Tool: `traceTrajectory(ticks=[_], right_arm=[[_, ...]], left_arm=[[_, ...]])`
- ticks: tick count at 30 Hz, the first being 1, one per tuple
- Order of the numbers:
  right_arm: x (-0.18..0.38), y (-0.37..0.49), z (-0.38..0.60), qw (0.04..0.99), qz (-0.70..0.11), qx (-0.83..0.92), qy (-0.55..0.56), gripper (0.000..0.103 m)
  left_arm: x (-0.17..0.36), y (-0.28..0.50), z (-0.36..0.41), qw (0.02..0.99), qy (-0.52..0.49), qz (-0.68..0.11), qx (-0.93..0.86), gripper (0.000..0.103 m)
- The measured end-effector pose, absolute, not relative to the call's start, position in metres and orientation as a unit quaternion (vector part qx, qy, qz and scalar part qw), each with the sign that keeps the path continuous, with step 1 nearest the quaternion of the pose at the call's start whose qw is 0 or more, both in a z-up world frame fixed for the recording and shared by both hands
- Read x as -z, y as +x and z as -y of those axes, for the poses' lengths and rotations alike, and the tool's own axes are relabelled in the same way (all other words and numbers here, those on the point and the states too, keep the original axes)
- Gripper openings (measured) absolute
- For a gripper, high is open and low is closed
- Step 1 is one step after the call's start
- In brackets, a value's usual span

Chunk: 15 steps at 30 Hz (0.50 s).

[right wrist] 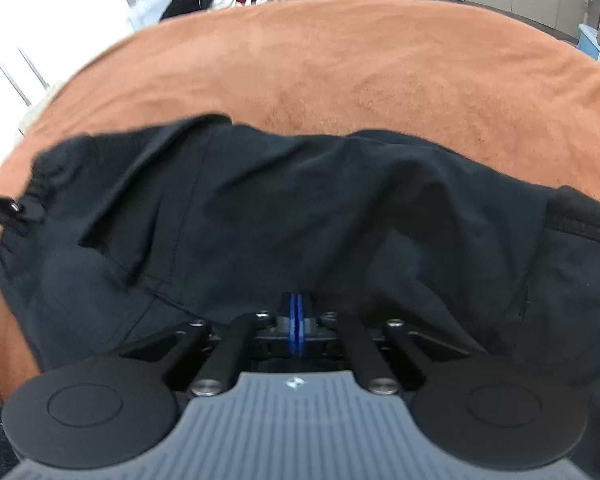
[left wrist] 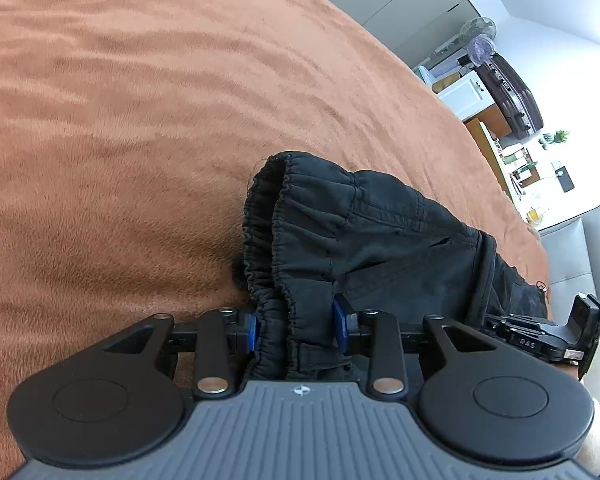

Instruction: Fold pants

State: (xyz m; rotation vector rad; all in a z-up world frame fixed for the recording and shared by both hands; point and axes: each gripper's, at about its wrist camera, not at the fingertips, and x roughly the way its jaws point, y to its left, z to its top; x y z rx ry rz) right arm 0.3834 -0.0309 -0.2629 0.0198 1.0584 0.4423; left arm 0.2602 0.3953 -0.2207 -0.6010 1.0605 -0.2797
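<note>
1. Both tongs are gripping the black pants (left wrist: pixel 364 232) right now. Your left gripper (left wrist: pixel 298 330) is pinching the bunched elastic waistband (left wrist: pixel 268 220) between its blue pads (left wrist: pixel 253 330), at the lower centre of the left wrist view.
2. Your right gripper (right wrist: pixel 296 326) is pressing its blue pads (right wrist: pixel 293 320) almost flat together at the lower centre of the right wrist view, and a thin edge of the cloth seems to be caught between them, though the exact layer is hard to make out.
3. You are holding the pants over the orange blanket (left wrist: pixel 140 100), which fills the upper left of the left wrist view. The fabric is draping across the middle of the right wrist view, with folds sagging toward the lower left and lower right; that picture is blurred.
4. Judging by this, you are working through a fold: the garment looks already doubled at the waistband, and you are carrying or laying one held edge.
5. The next move is calling for both hands travelling together, keeping the held edge taut so the layers are not slipping apart, then lowering it flat onto the blanket before you are letting go.
6. Watch the waistband bunch: it is thick, and it may be twisting as you are setting it down.
</note>
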Motion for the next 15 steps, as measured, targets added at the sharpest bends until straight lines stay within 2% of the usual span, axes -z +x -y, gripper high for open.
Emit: traceTrajectory(ticks=[6, 15], right_arm=[[0.269, 0.391, 0.04, 0.831, -0.516, -0.203, 0.055, 0.0], [0.251, 0.363, 0.066, 0.823, -0.505, -0.242, 0.092, 0.0]], left_arm=[[0.191, 0.248, -0.383, 0.825, -0.288, -0.473, 0.116, 0.033], [0.139, 0.248, -0.344, 0.831, -0.261, -0.482, 0.094, 0.031]])
